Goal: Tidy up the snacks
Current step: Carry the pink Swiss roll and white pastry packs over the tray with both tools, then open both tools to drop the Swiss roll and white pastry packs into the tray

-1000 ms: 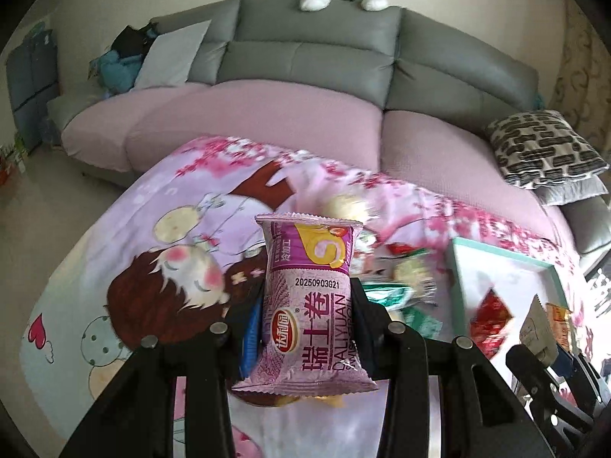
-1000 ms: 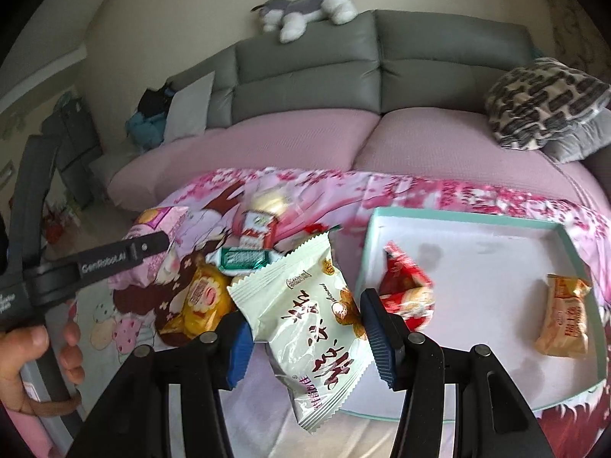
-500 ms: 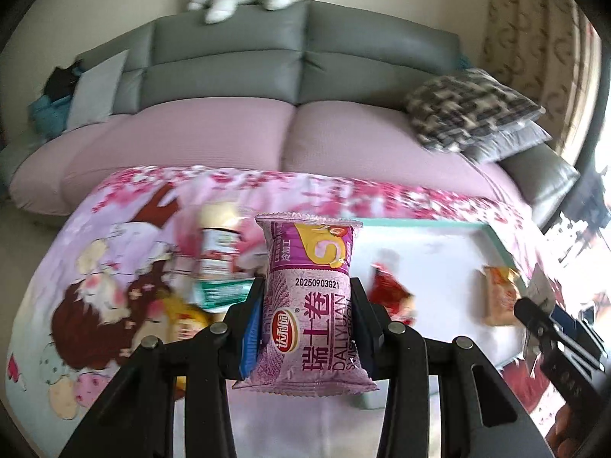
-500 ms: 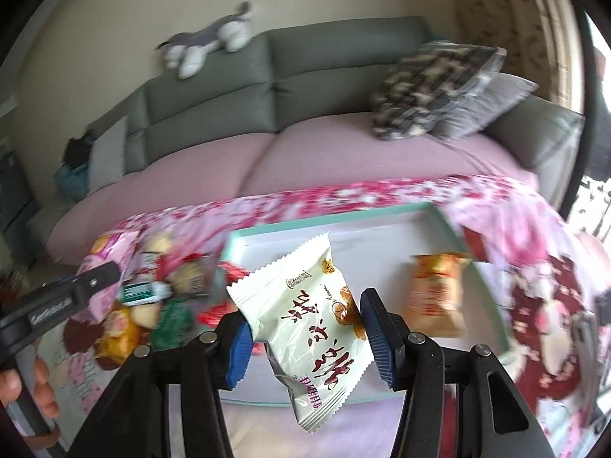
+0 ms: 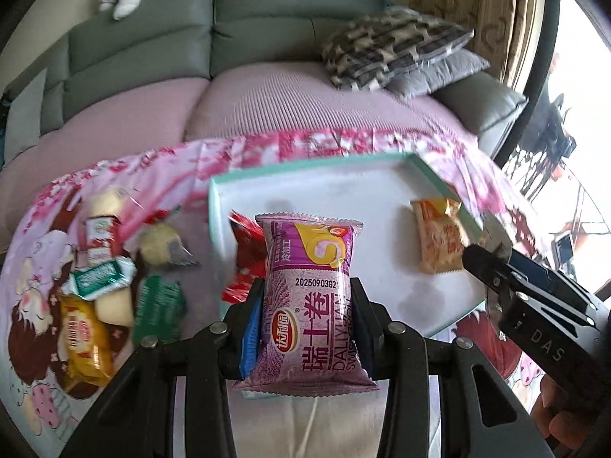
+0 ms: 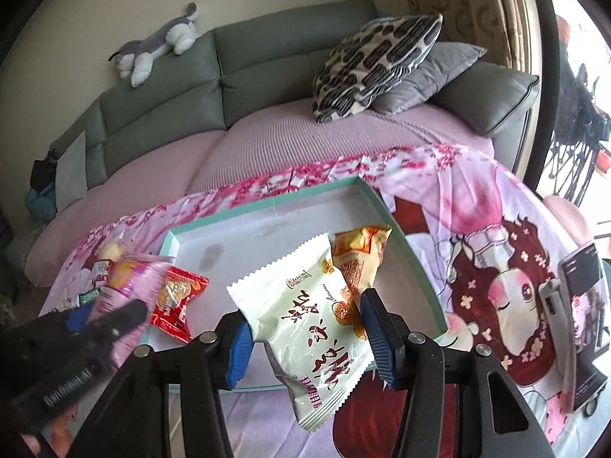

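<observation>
Snacks are held in both tools: the left tool [image 5: 307, 316] clamps an upright purple swiss roll pack [image 5: 311, 297], the right tool [image 6: 305, 328] grips a tilted pale green packet [image 6: 309, 324]. Both hang over the near edge of the teal-rimmed tray [image 6: 416, 267], where a red packet [image 6: 177, 301] and an orange packet [image 6: 357, 255] lie. More snacks [image 5: 114, 286] sit on the pink cloth [image 6: 477, 198] left of the tray
</observation>
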`<state>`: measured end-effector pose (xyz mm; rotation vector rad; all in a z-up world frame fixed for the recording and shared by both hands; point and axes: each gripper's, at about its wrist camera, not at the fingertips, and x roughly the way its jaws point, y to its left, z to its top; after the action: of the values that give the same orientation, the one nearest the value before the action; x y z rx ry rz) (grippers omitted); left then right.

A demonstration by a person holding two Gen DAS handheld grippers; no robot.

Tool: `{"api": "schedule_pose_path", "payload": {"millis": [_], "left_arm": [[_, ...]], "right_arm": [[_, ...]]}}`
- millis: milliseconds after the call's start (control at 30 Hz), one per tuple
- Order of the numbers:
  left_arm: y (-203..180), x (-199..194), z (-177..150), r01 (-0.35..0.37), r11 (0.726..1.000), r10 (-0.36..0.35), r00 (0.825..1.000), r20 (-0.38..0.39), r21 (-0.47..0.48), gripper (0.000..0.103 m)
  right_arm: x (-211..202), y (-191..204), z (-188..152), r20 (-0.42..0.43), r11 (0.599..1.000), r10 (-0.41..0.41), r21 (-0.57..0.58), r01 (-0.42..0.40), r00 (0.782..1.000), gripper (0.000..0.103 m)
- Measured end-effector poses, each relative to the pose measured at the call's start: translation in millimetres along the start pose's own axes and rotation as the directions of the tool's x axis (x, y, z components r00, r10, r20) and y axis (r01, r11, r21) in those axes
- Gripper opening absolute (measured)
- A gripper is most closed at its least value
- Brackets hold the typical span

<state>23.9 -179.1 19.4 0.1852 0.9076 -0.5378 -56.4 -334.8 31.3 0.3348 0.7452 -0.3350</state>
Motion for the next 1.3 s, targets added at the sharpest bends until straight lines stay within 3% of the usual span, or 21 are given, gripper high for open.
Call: {"api": "schedule_pose_path", "payload": {"millis": [167,367,1300], "left_arm": [[2.9,25.4,-5.0,-0.043,0.999,0.042,0.998,-0.055,-0.004,0.043],[4.4,46.1,-2.1,-0.034,0.999,0.033,0.997,-0.069,-0.022,0.043],[3.5,94.5,37.7,-0.071,0.997,0.071,0.997,-0.040,0.007,0.045]], "right_arm": [[16.4,-1.2,-4.2,-0.033,1.000,-0.011,-0.001,0.011,0.999,0.056],[30.4,-1.9,-4.3,-0.046,0.999,-0.034,-0.020,0.033,0.998,0.056],[73.3,-17.9,11.9,-0.048,0.988,-0.153,-0.033,0.151,0.987,0.058]]}}
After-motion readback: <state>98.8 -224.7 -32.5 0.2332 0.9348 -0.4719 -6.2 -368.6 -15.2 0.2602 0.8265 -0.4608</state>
